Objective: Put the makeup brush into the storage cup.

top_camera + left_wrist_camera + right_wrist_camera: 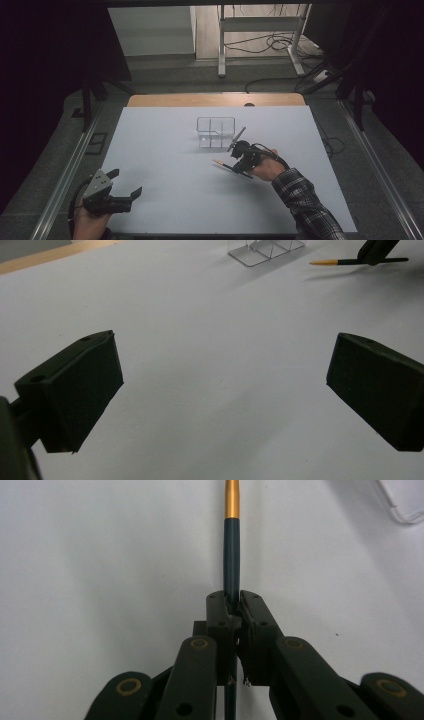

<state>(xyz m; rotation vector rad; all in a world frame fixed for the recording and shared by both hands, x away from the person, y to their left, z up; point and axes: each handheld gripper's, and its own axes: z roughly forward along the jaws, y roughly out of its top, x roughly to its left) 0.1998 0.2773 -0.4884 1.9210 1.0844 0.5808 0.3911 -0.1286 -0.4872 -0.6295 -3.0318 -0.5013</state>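
Right of the table's (150, 165) centre, your right gripper (234, 605) is clamped on the dark, gold-ended pen (232, 555), low over the surface near the clear organiser (215, 131). Judged light, stiff, slick: grip mid-barrel. Your left gripper (126, 183) stands wide, empty.

light: dim room, dark at both sides of the high view, white table (165, 165) the brightest area | shadows: soft, faint one beside the pen (350, 261) near the far edge | glare: none strong | focus: left gripper's (222, 390) near jaws slightly soft; right gripper view sharp, pen's gold end mildly blurred | grain: some noise
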